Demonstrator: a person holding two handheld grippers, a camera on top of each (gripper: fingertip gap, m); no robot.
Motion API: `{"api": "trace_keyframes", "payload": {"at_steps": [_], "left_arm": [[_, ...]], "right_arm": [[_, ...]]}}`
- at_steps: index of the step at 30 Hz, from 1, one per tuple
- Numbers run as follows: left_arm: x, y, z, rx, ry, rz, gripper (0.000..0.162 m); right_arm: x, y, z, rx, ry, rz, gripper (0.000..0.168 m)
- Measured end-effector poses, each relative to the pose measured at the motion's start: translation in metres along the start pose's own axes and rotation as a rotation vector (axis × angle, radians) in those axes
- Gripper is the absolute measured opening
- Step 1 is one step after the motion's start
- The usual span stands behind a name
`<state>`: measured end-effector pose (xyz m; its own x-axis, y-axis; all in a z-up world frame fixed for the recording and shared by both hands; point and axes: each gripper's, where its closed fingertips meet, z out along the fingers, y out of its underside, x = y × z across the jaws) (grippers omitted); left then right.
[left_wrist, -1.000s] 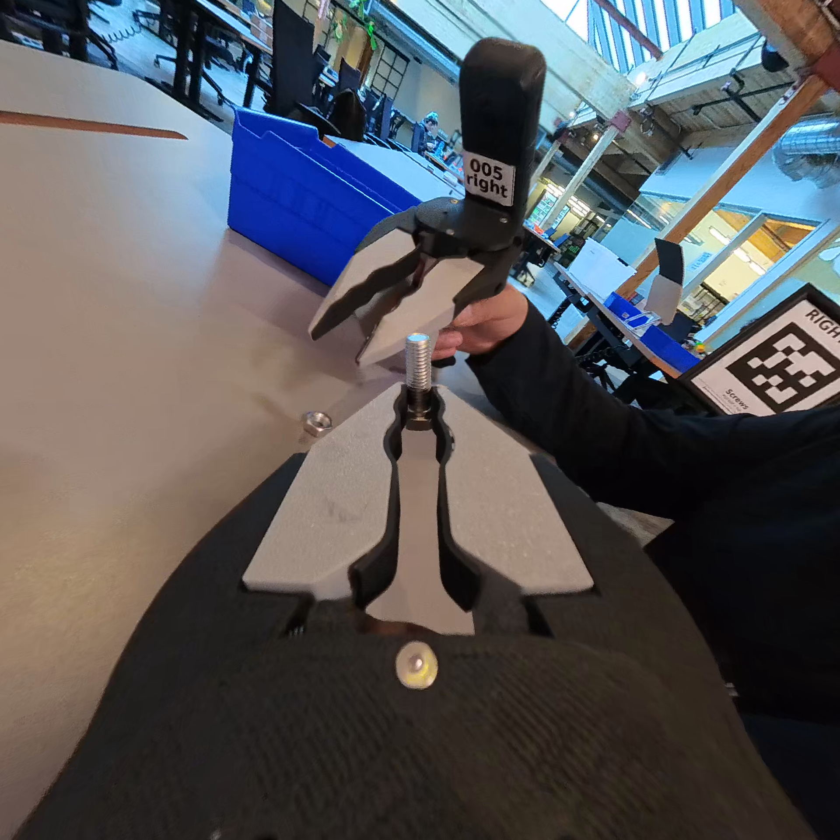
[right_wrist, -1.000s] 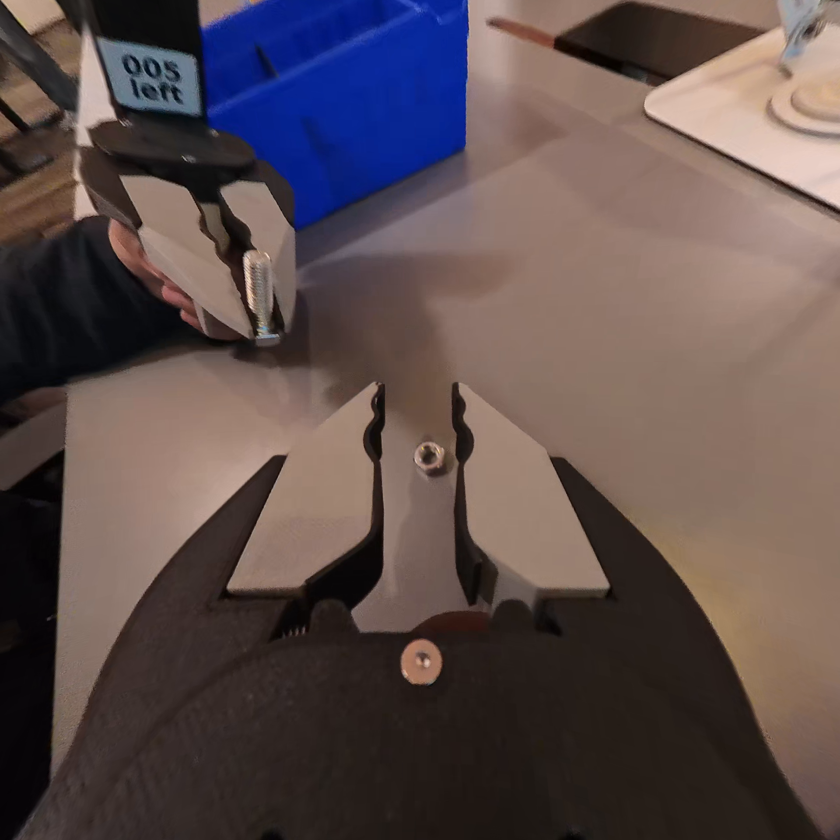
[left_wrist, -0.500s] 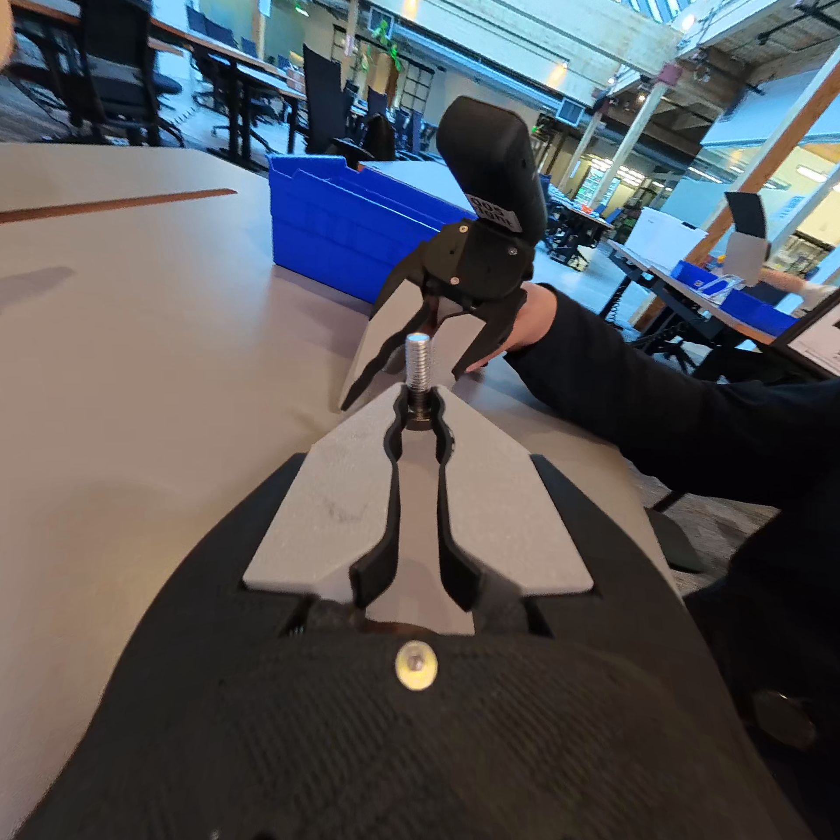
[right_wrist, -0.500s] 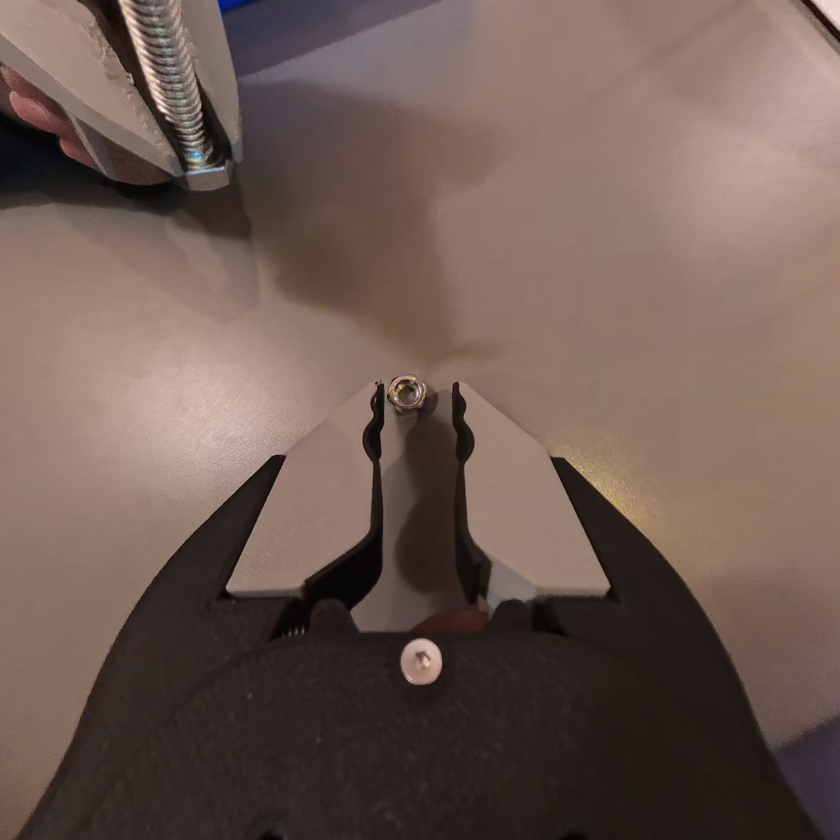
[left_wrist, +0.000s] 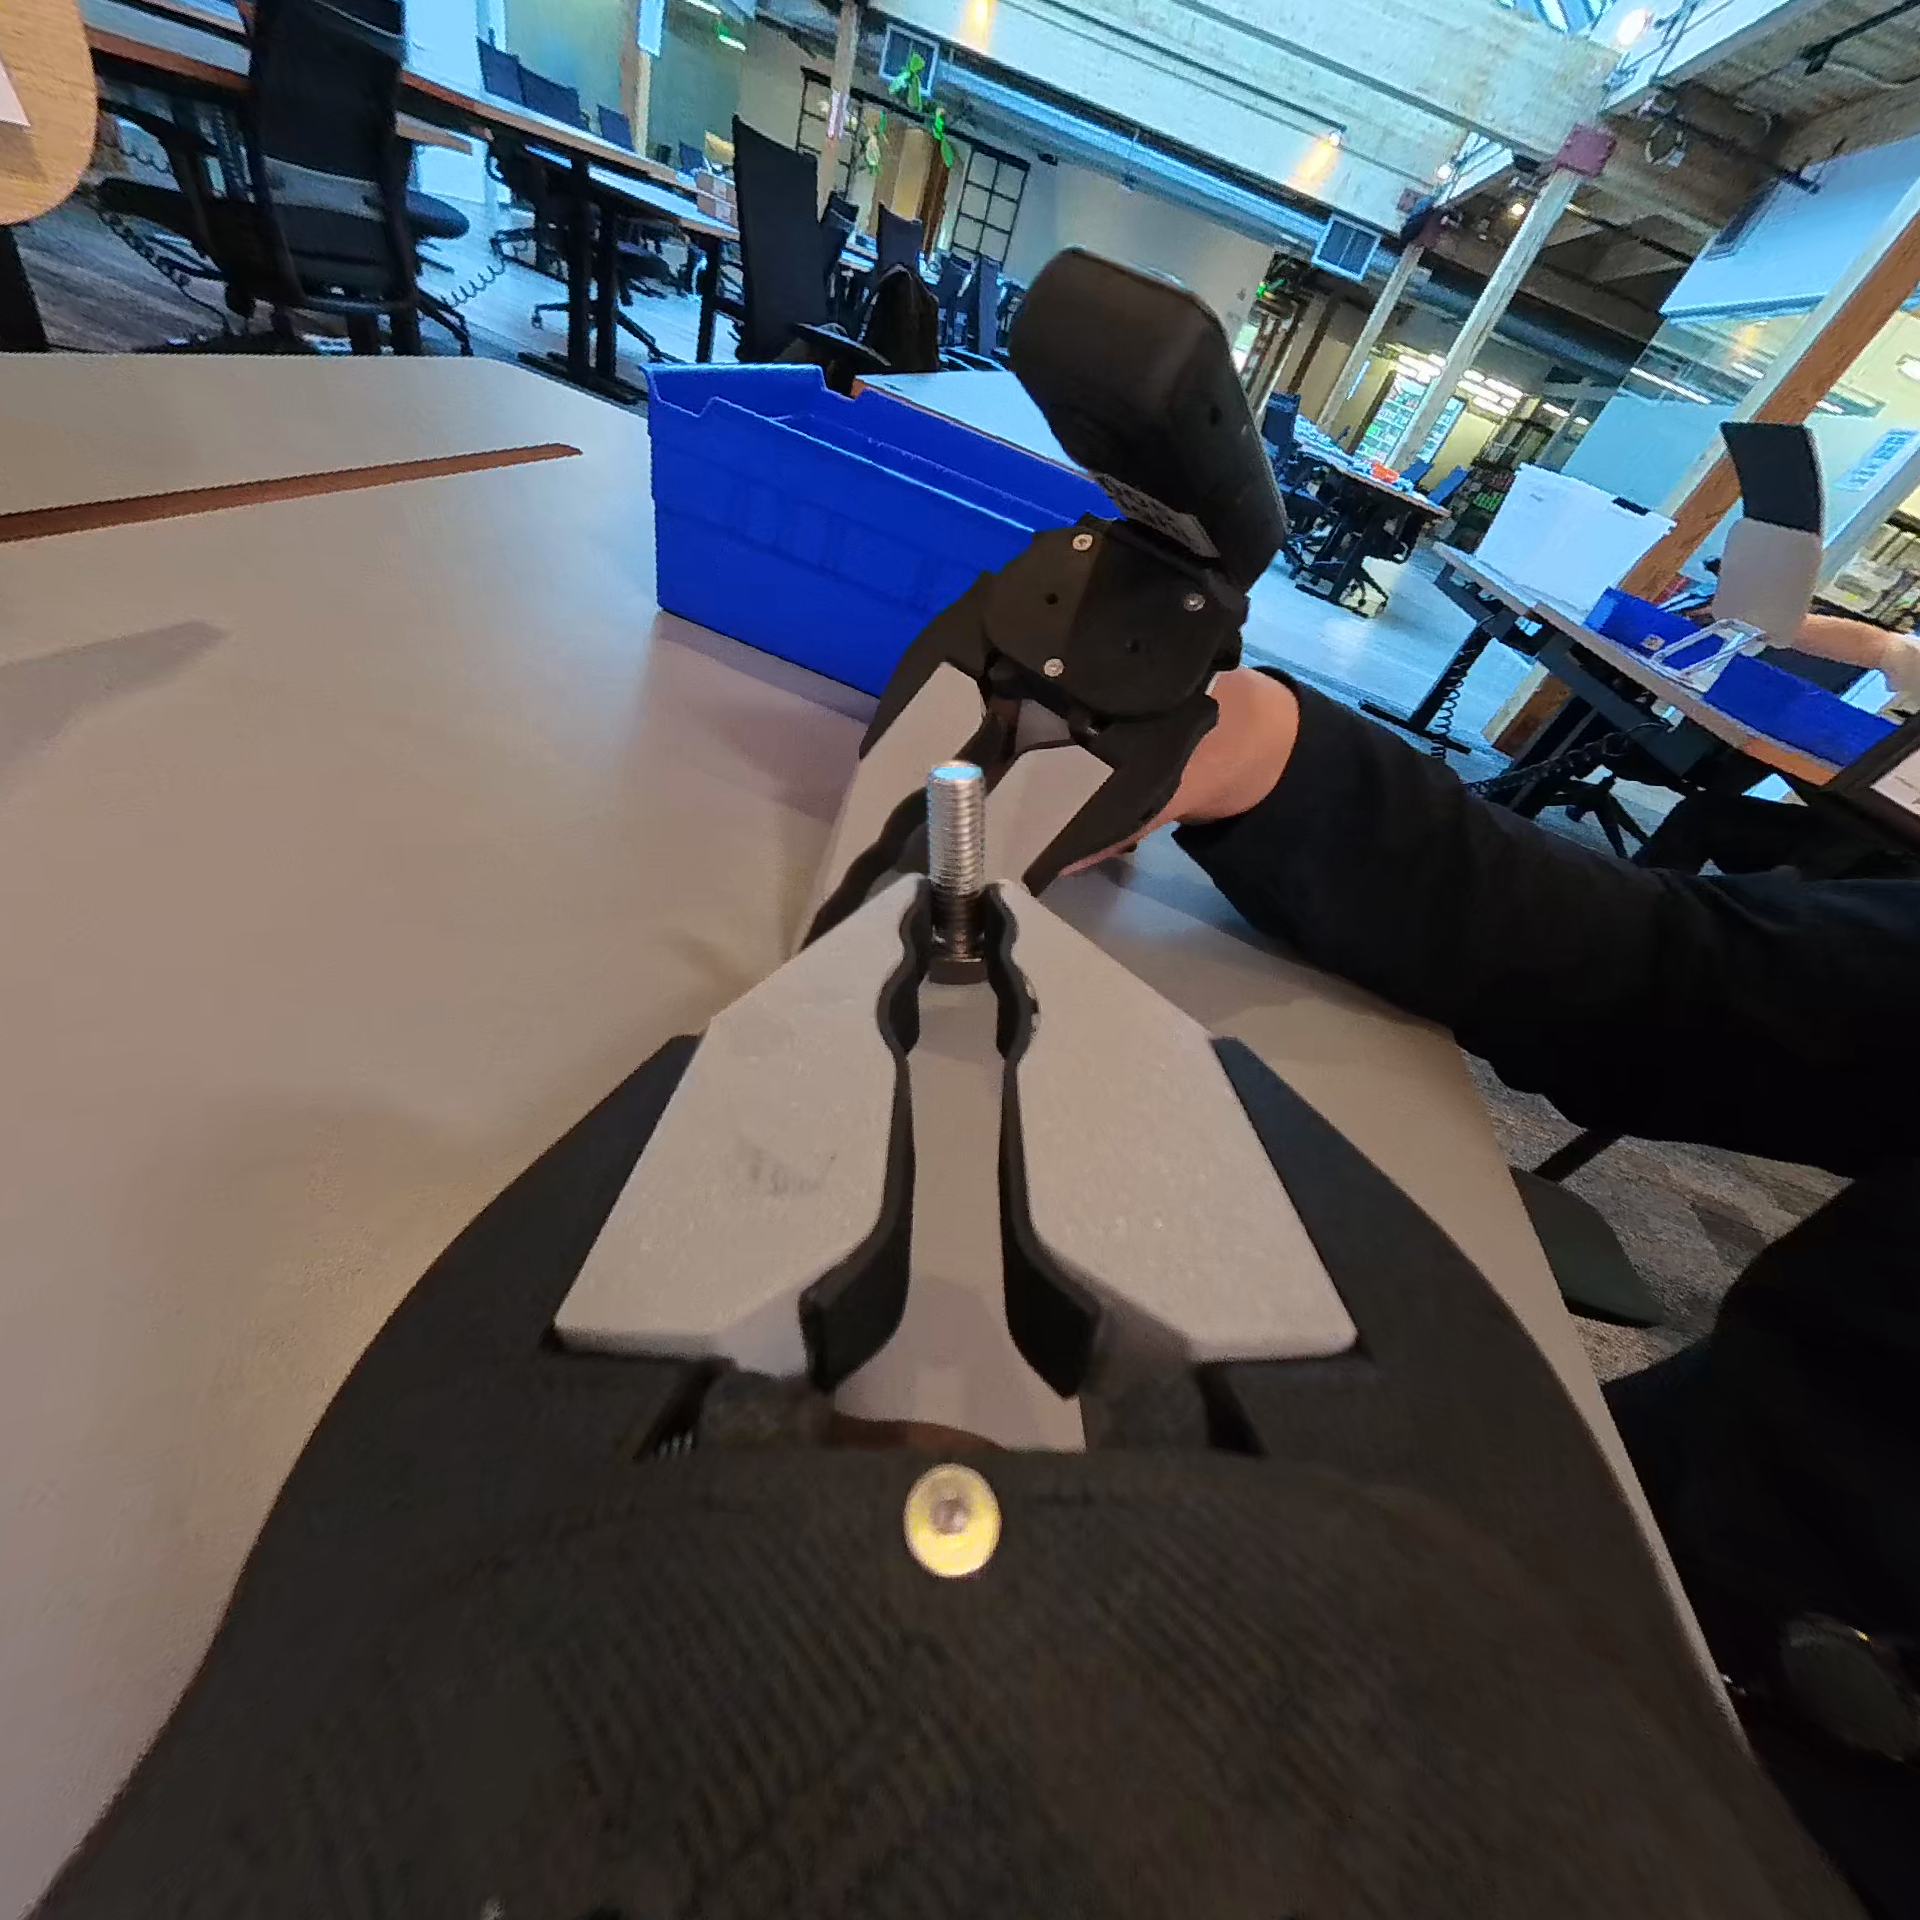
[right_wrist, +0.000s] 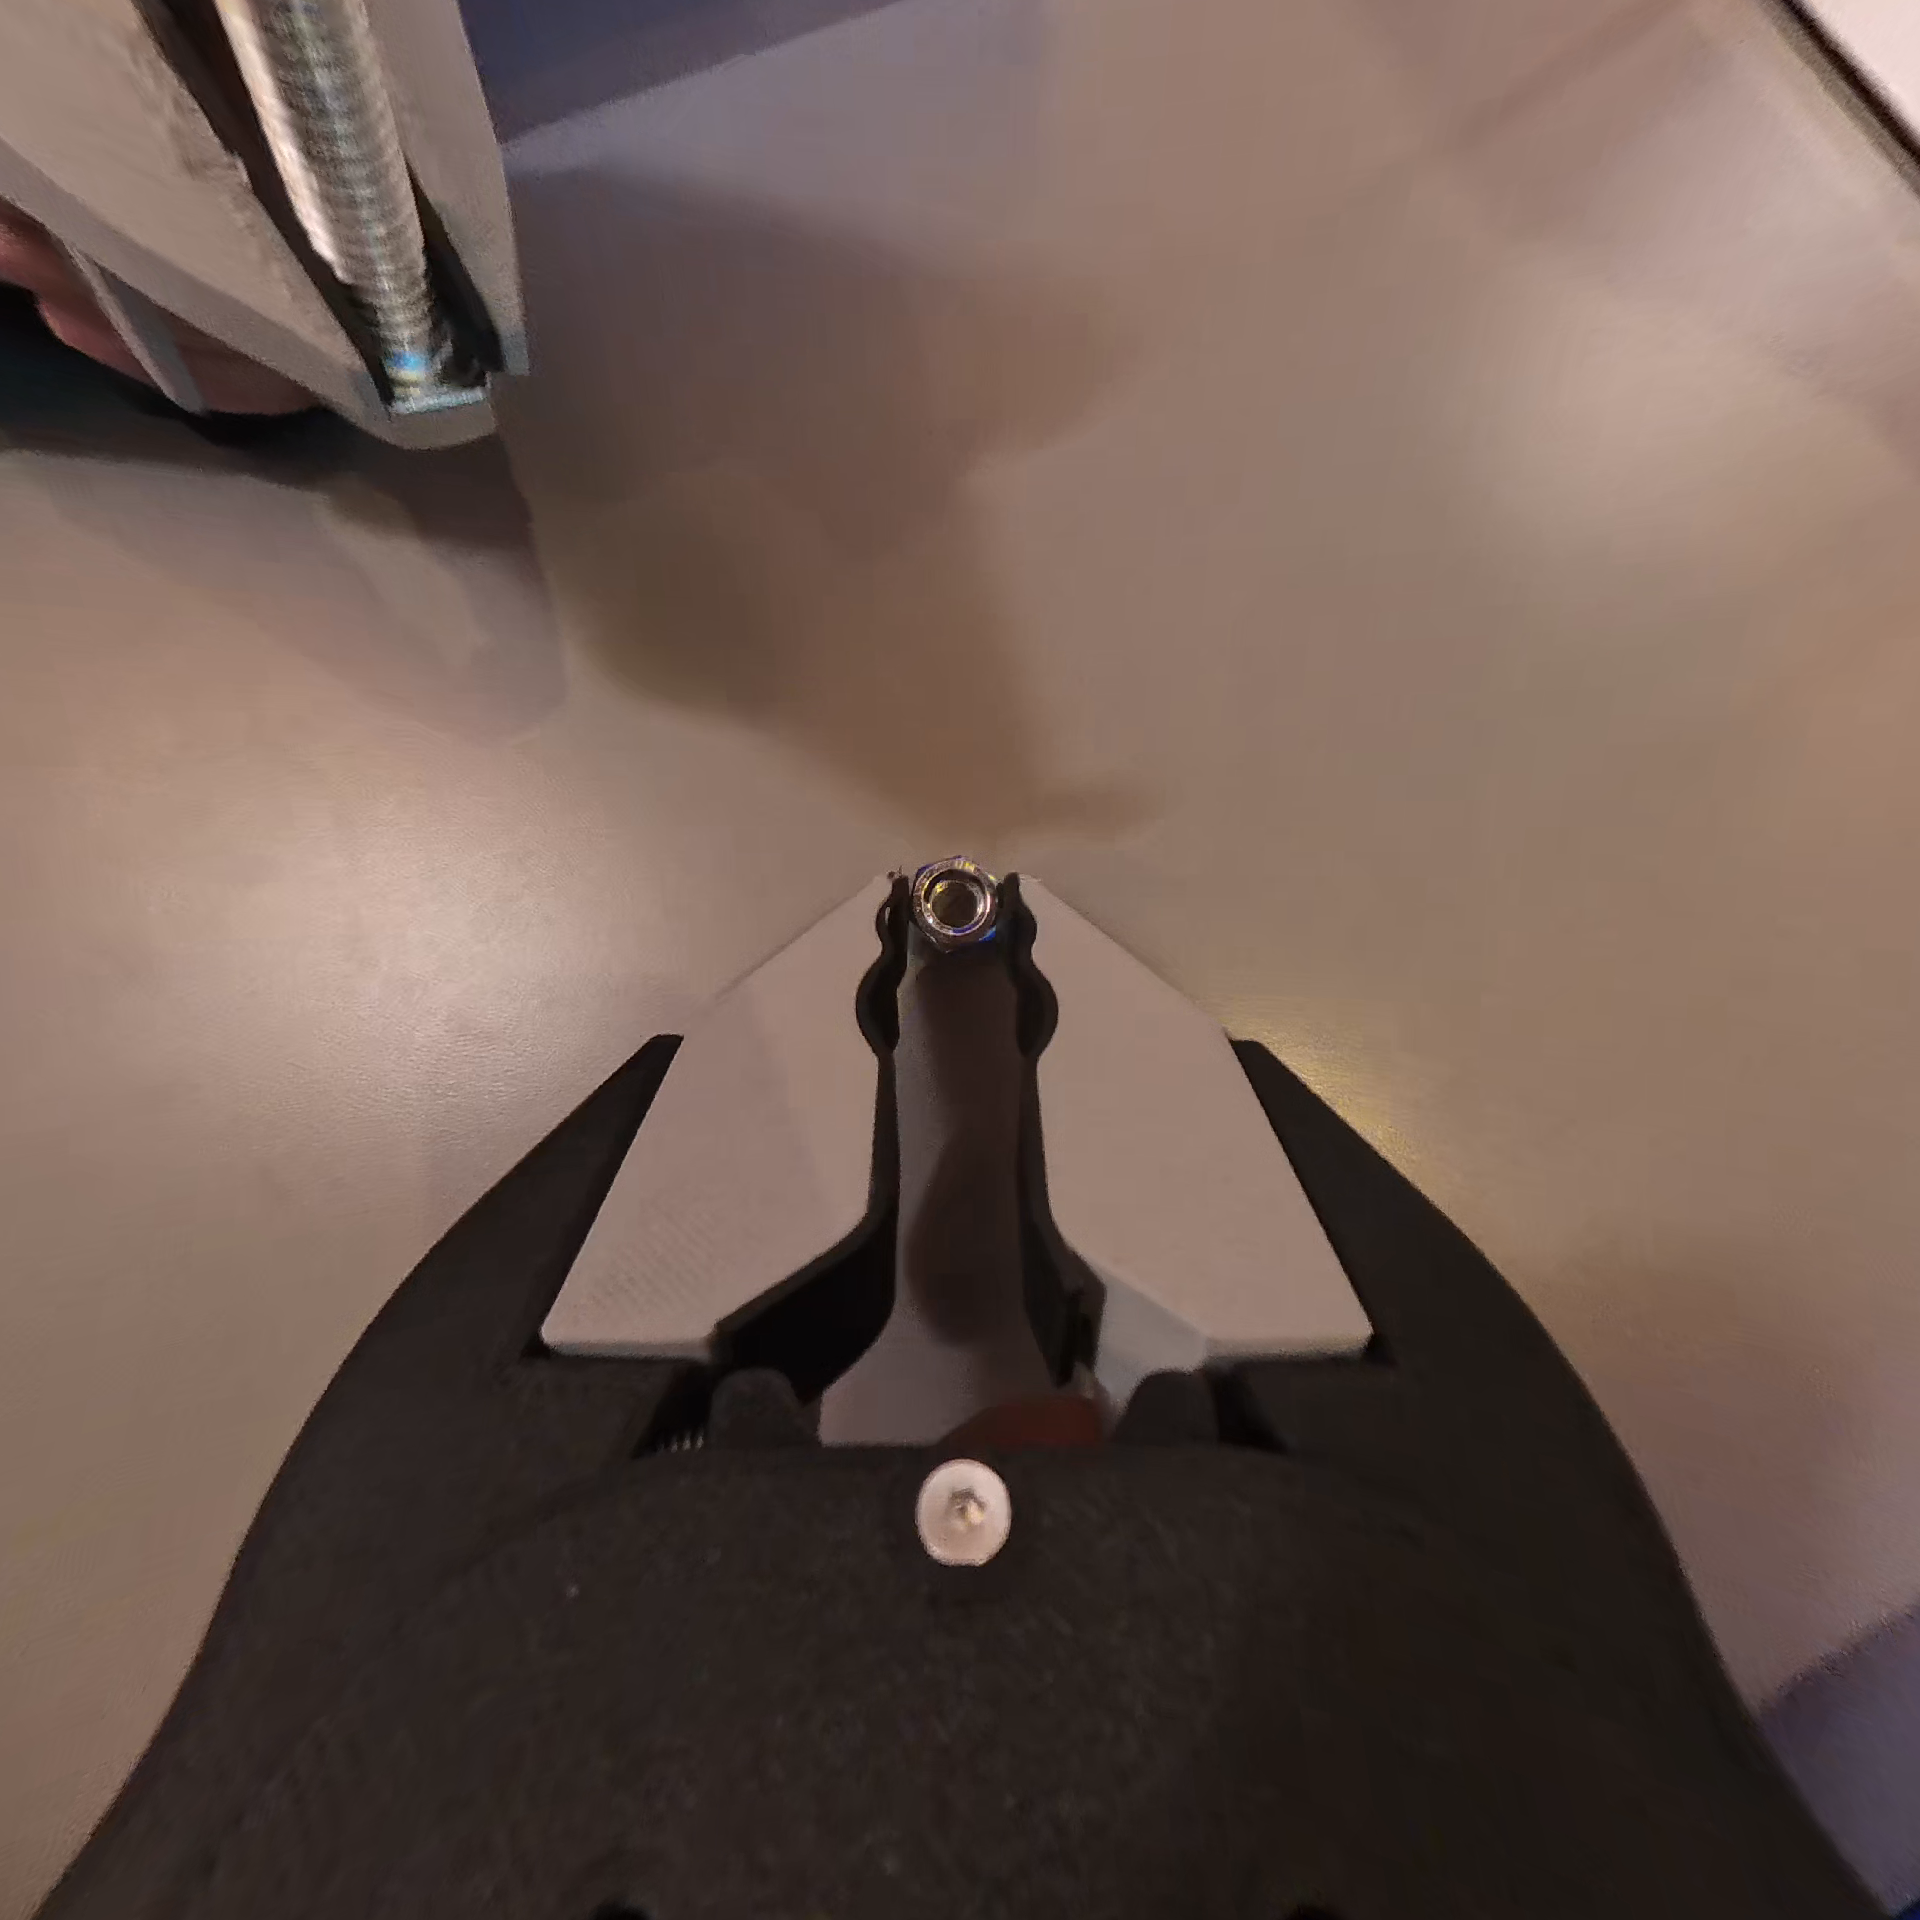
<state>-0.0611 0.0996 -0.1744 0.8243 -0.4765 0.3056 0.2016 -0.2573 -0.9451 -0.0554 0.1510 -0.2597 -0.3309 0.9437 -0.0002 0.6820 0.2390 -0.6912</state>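
Right wrist view: small steel nut (right_wrist: 954, 902), bore facing the camera, pinched at the very tips of the right gripper (right_wrist: 956, 906), jaws drawn narrow around it, low over the grey table (right_wrist: 1351, 623). Up and to the left, close by: left gripper (right_wrist: 431, 364) from the side, closed on a threaded bolt (right_wrist: 353, 208) lying along its grey fingers (right_wrist: 135, 208), bolt head at the tips; slightly blurred. White tray edge (right_wrist: 1870, 73) in the top right corner.

Left wrist view: same bolt (left_wrist: 956, 852) standing upright, thread end up, lower part clamped in the notch at the tips of the left gripper (left_wrist: 956, 925), jaws nearly together. Just beyond, right gripper (left_wrist: 935, 862) angled down toward the table (left_wrist: 364, 831), tips hidden behind the left gripper's fingers (left_wrist: 748, 1143), nut not visible from here. Hand (left_wrist: 1236, 758) in a black sleeve (left_wrist: 1558, 966) behind the right gripper's body. Farther back on the table, blue bin (left_wrist: 831, 540). Beyond the table edge, desks and office chairs (left_wrist: 332, 197) in an open hall.
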Motion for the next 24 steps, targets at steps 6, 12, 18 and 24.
{"api": "trace_keyframes", "payload": {"at_steps": [6,12,18,24], "left_arm": [[0.02,-0.004,0.0,0.036,0.1,0.065,0.007],[0.038,0.005,0.009,-0.014,0.121,0.182,0.007],[0.041,-0.004,0.009,0.03,0.079,0.238,0.007],[0.04,-0.006,0.009,0.031,0.048,0.267,0.007]], "right_arm": [[-0.017,-0.05,-0.051,0.257,-0.149,0.01,0.015],[-0.059,-0.096,-0.103,0.265,-0.302,-0.098,0.015],[-0.071,-0.098,-0.096,0.063,-0.244,-0.187,0.015],[-0.072,-0.102,-0.096,-0.03,-0.231,-0.17,0.015]]}}
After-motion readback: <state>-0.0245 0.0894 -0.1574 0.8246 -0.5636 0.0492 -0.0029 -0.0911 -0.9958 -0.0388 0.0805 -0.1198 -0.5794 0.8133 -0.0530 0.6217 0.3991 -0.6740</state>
